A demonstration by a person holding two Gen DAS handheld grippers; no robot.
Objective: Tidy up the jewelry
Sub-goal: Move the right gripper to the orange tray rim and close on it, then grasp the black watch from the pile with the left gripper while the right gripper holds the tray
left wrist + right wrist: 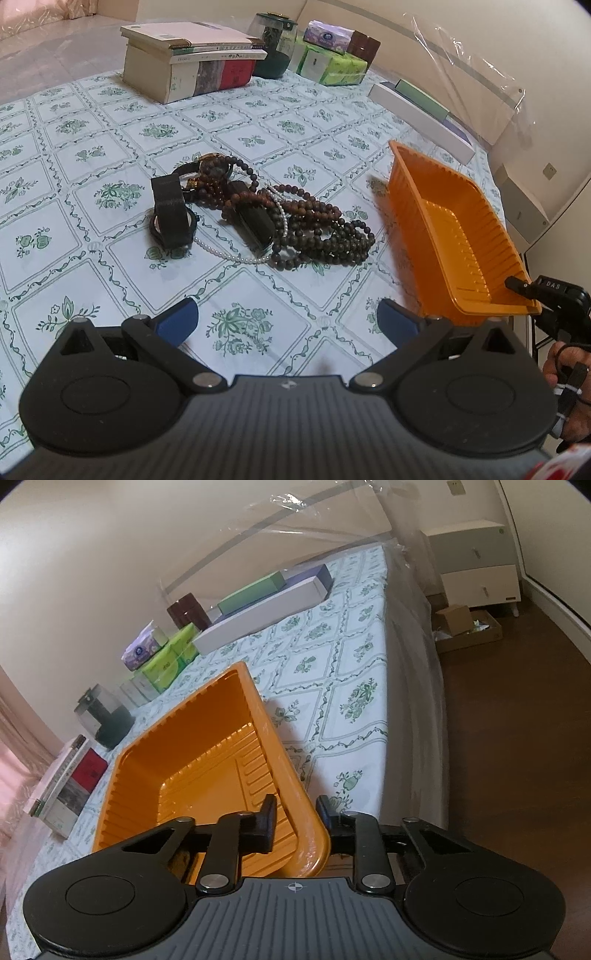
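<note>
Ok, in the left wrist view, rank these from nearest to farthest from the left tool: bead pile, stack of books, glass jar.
1. Bead pile: on the tablecloth straight ahead of the left tool.
2. Stack of books: far side of the table, ahead and left.
3. Glass jar: just behind the books, to their right.
</note>
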